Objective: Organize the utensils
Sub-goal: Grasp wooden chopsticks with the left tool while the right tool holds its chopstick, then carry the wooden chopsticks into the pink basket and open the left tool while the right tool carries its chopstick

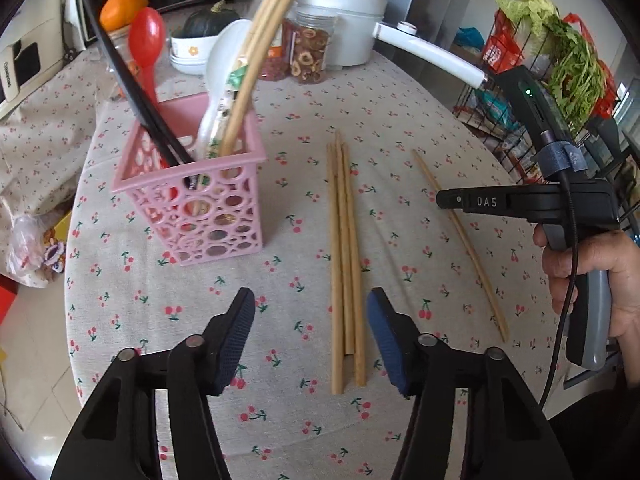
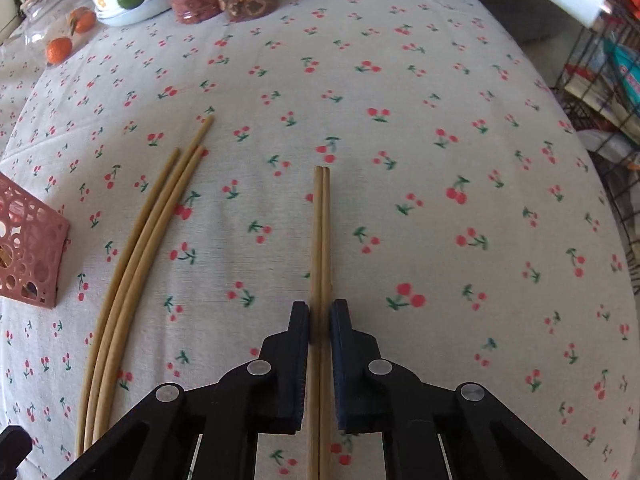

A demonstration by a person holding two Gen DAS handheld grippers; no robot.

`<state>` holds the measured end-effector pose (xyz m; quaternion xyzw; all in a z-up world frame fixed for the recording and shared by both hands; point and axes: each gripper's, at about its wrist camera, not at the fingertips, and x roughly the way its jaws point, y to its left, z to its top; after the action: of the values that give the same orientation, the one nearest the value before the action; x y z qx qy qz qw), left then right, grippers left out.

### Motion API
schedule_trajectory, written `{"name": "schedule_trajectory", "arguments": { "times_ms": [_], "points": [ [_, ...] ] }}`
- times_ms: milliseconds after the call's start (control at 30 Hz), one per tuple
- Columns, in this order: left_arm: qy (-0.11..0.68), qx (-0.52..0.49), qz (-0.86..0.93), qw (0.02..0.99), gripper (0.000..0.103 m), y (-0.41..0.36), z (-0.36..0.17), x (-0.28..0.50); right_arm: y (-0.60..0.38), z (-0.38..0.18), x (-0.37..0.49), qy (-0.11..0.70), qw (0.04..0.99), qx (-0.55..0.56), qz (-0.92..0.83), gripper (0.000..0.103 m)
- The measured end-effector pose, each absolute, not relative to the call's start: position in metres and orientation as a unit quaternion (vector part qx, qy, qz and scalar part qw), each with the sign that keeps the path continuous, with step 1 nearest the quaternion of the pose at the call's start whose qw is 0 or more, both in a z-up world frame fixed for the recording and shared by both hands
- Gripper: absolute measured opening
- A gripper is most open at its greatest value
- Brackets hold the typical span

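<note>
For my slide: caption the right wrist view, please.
Right gripper shut on two chopsticks; three more lie beside.

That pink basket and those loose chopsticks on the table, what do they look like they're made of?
The pink basket looks like moulded plastic: even colour, slight sheen, and walls pierced with neat round holes. The loose chopsticks look like bamboo or wood, though I can't tell which: pale tan, matte and unpainted. The two chopsticks in the right gripper look the same.

It was a home kitchen: a cherry-print tablecloth (image 1: 400,120), a white cooking pot (image 1: 344,8), jars of dried fruit (image 1: 308,52) and a vegetable rack (image 1: 560,60).
</note>
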<state>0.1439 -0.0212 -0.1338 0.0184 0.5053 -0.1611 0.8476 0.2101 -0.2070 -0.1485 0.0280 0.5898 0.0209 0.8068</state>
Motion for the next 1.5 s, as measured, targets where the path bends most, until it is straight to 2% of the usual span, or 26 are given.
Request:
{"name": "schedule_trajectory", "arguments": {
  "times_ms": [67, 167, 267, 700, 1300, 1367, 1500],
  "points": [
    [0.512, 0.032, -0.16, 0.843, 0.03, -0.038, -0.135, 0.151, -0.223, -0.138, 0.205, 0.582, 0.812, 0.044, 0.018, 0.007],
    [0.515, 0.053, -0.154, 0.842, 0.019, -0.064, -0.14, 0.166, -0.243, -0.126, 0.196, 0.571, 0.818, 0.067, 0.018, 0.007],
    [0.533, 0.033, -0.152, 0.832, 0.013, -0.083, -0.15, 0.191, -0.261, -0.119, 0.188, 0.565, 0.82, 0.09, 0.021, 0.007],
    [0.552, 0.047, -0.068, 0.829, 0.013, -0.116, -0.166, 0.264, -0.298, -0.115, 0.187, 0.559, 0.814, 0.154, 0.039, 0.007],
    [0.58, 0.063, -0.064, 0.81, 0.013, -0.122, -0.18, 0.274, -0.301, -0.114, 0.185, 0.558, 0.813, 0.163, 0.042, 0.007],
    [0.579, 0.076, -0.066, 0.809, 0.007, -0.124, -0.18, 0.272, -0.301, -0.114, 0.185, 0.557, 0.813, 0.163, 0.042, 0.007],
    [0.556, 0.092, -0.078, 0.822, 0.006, -0.131, -0.17, 0.257, -0.299, -0.11, 0.183, 0.552, 0.817, 0.159, 0.039, 0.007]
  ]
}}
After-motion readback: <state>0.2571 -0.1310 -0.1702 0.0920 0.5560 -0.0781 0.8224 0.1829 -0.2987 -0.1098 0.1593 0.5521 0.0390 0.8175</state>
